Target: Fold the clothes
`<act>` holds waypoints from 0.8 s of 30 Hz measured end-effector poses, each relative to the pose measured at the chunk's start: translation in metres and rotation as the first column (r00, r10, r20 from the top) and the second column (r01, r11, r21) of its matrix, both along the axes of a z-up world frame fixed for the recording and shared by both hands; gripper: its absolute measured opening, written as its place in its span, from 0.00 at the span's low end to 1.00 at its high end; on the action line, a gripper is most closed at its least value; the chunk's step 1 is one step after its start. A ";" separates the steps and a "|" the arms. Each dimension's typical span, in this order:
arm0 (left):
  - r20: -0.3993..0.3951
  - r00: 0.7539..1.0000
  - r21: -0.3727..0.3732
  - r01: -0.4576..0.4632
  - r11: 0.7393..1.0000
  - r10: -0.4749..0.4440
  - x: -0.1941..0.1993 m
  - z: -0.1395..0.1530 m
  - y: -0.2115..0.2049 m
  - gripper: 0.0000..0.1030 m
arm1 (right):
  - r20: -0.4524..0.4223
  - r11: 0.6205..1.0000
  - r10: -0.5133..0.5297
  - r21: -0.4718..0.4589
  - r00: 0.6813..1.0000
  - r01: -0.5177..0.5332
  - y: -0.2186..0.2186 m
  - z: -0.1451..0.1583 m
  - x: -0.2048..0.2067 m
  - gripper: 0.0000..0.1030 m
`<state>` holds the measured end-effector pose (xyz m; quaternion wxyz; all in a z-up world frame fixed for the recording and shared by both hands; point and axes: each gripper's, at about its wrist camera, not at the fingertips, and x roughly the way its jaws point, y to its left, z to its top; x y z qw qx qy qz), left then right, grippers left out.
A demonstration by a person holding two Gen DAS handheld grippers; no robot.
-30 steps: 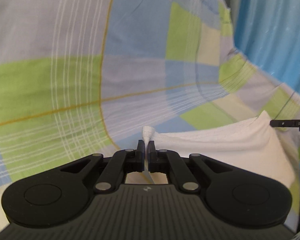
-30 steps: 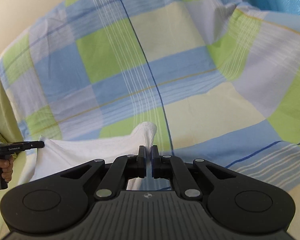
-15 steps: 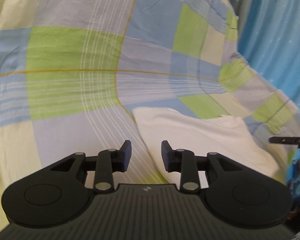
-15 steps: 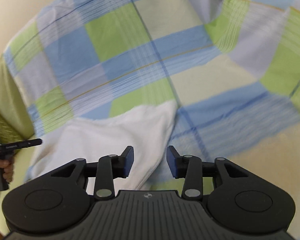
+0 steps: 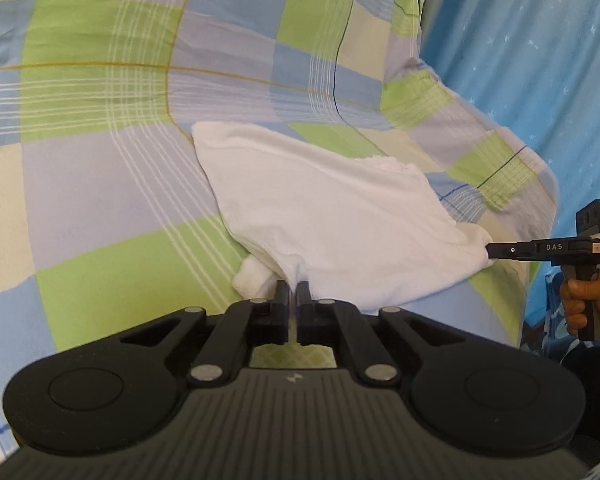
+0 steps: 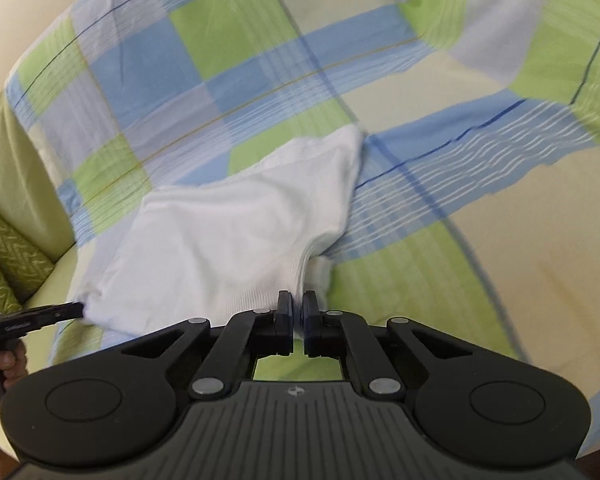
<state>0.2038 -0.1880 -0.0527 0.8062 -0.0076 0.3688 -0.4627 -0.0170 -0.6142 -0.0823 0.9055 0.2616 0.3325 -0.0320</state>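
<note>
With each hand-held gripper, left (image 5: 292, 295) and right (image 6: 298, 305), clamped on a near corner of the white garment (image 5: 331, 216) lying on the checked bed sheet (image 5: 100, 128), your thin pinches may slip if you lift unevenly.

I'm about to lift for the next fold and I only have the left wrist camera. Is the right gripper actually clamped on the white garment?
Observer: Yes. In the right wrist view the right gripper has its jaws shut on a ribbed edge of the white garment.
Operator: Is there anything past the sheet on that side?
Observer: A green patterned cushion shows at the left edge of that view, beyond the edge of the checked sheet and just above the left gripper.
</note>
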 end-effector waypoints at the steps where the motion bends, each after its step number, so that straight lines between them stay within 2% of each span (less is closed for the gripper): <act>1: -0.003 1.000 -0.001 -0.010 1.000 0.010 0.002 0.000 0.006 0.01 | -0.006 1.000 -0.005 0.003 1.000 0.005 -0.004 0.000 -0.002 0.05; 4: -0.011 1.000 0.034 -0.012 0.999 0.012 0.005 0.000 0.018 0.01 | -0.033 1.000 0.010 -0.011 0.999 -0.010 -0.004 -0.003 -0.004 0.07; 6: 0.046 0.999 0.084 -0.011 0.996 0.007 -0.001 0.007 0.023 0.03 | -0.033 0.998 0.010 -0.068 0.999 -0.012 0.003 0.002 -0.008 0.20; 7: 0.100 0.995 0.122 -0.010 0.992 -0.003 -0.008 0.012 0.023 0.05 | -0.034 0.993 0.013 -0.114 0.999 -0.017 0.009 0.005 -0.010 0.28; 8: 0.162 0.987 0.166 -0.010 0.986 -0.017 -0.016 0.017 0.022 0.13 | -0.036 0.984 0.028 -0.175 0.999 -0.034 0.017 0.009 -0.012 0.35; 9: 0.235 0.970 0.215 0.009 0.977 -0.061 -0.027 0.021 0.018 0.27 | -0.042 0.962 0.069 -0.261 0.997 -0.078 0.030 0.011 -0.013 0.36; 10: 0.308 0.944 0.268 0.034 0.963 -0.120 -0.038 0.025 0.012 0.32 | -0.055 0.926 0.124 -0.353 0.991 -0.136 0.045 0.013 -0.014 0.36; 11: 0.374 0.907 0.324 0.067 0.944 -0.193 -0.051 0.027 0.004 0.36 | -0.074 0.876 0.178 -0.442 0.981 -0.192 0.060 0.014 -0.016 0.37; 12: 0.440 0.852 0.394 0.102 0.913 -0.285 -0.065 0.025 -0.007 0.36 | -0.100 0.813 0.233 -0.526 0.967 -0.250 0.076 0.014 -0.017 0.37; 13: 0.490 0.789 0.461 0.124 0.878 -0.369 -0.078 0.020 -0.017 0.36 | -0.137 0.730 0.290 -0.609 0.947 -0.312 0.092 0.009 -0.018 0.40; 16: 0.574 0.567 0.645 0.132 0.753 -0.591 -0.104 -0.003 -0.044 0.38 | -0.284 0.425 0.390 -0.789 0.876 -0.445 0.130 -0.012 -0.018 0.40; 17: 0.570 0.516 0.686 0.130 0.716 -0.639 -0.107 -0.010 -0.049 0.37 | -0.336 0.318 0.404 -0.820 0.851 -0.475 0.139 -0.021 -0.016 0.40; 19: 0.547 0.430 0.753 0.123 0.647 -0.718 -0.108 -0.023 -0.059 0.34 | -0.400 0.137 0.417 -0.860 0.816 -0.491 0.151 -0.035 -0.016 0.40; 20: 0.535 0.405 0.774 0.118 0.623 -0.741 -0.107 -0.027 -0.063 0.30 | -0.419 0.071 0.418 -0.869 0.806 -0.489 0.154 -0.040 -0.014 0.40; 22: 0.514 0.371 0.804 0.107 0.585 -0.774 -0.101 -0.032 -0.067 0.22 | -0.450 -0.013 0.410 -0.872 0.793 -0.488 0.153 -0.047 -0.007 0.38; 23: 0.502 0.353 0.818 0.101 0.566 -0.789 -0.098 -0.034 -0.070 0.15 | -0.461 -0.041 0.403 -0.872 0.791 -0.488 0.152 -0.049 -0.003 0.34; 24: 0.495 0.345 0.826 0.098 0.555 -0.798 -0.095 -0.036 -0.071 0.09 | -0.468 -0.049 0.389 -0.871 0.794 -0.489 0.149 -0.051 0.002 0.31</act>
